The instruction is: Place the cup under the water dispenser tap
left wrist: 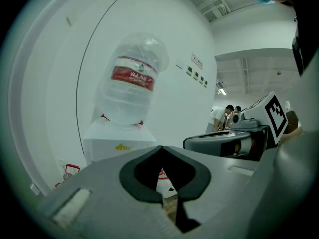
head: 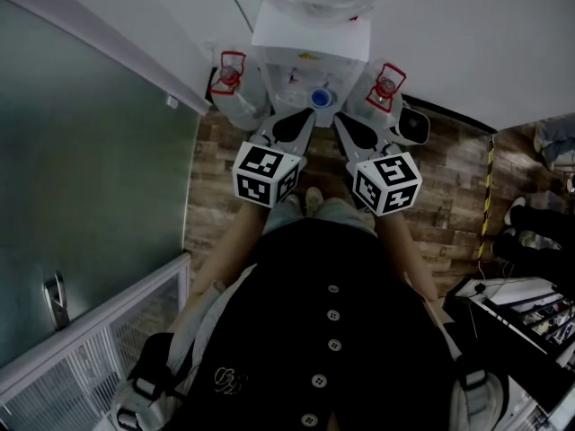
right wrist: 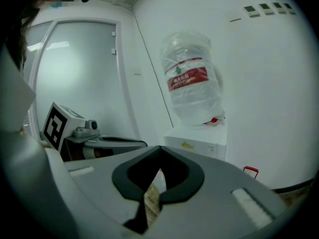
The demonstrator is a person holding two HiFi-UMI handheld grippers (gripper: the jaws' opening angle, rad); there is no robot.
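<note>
L hand-held gripper (head: 311, 115), R hand-held gripper (head: 339, 118) closed, empty, facing dispenser (head: 310, 36).

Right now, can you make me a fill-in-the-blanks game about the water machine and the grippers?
1. The bottle on the dispenser has a ___ label.
2. The left gripper and the right gripper both have their jaws ___.
3. The floor is made of ___ planks.
Missing words: red; shut; wood.
</note>
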